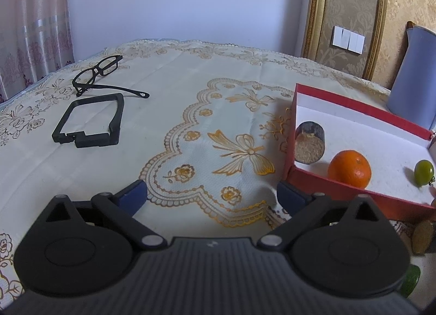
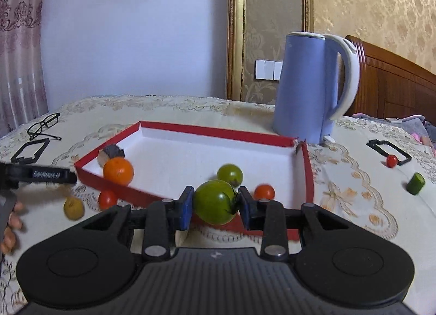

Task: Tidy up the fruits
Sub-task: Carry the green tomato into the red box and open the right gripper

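My right gripper [image 2: 215, 203] is shut on a green tomato [image 2: 214, 201] and holds it over the near edge of the red box [image 2: 215, 131]. The white-lined box holds an orange [image 2: 118, 171], a dark cut piece [image 2: 110, 153], a smaller green tomato [image 2: 230, 174] and a red tomato [image 2: 264, 192]. A red tomato [image 2: 107, 200] and a yellow fruit [image 2: 73, 208] lie on the cloth left of the box. My left gripper [image 1: 212, 196] is open and empty over the cloth, left of the box [image 1: 357, 105]; there the orange [image 1: 349, 169] and a green tomato [image 1: 424, 172] show.
A blue kettle [image 2: 302, 83] stands behind the box. Glasses [image 1: 98, 72] and a black frame [image 1: 90, 121] lie at the far left. A red tomato [image 2: 391, 161], another black frame [image 2: 388, 150] and a green cut piece [image 2: 415, 183] lie at the right.
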Demonstrator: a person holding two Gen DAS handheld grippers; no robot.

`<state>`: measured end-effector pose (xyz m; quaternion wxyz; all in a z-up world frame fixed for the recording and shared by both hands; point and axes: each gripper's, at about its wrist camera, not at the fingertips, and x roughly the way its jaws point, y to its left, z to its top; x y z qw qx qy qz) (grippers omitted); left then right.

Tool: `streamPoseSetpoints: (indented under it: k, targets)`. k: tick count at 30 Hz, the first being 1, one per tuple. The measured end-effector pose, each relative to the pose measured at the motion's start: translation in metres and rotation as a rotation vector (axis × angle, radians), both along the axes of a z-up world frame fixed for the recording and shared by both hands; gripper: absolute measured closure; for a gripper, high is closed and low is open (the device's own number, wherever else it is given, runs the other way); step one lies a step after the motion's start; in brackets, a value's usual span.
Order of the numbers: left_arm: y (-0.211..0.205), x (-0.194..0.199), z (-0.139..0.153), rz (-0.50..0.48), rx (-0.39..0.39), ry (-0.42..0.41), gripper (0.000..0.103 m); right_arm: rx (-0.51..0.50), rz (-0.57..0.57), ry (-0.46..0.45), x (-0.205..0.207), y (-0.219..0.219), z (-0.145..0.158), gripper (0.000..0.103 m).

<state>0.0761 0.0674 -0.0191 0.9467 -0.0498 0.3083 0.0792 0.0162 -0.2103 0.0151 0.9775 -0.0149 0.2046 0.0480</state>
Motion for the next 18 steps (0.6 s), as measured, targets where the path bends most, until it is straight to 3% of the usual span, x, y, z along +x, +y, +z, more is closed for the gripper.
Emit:
streamPoseSetpoints:
  k: [18]
  targets:
    - [0.0,0.001,-0.001,-0.004,-0.002,0.004,0.0,-0.099,0.054,0.121,0.092,0.045,-0.016,0.069]
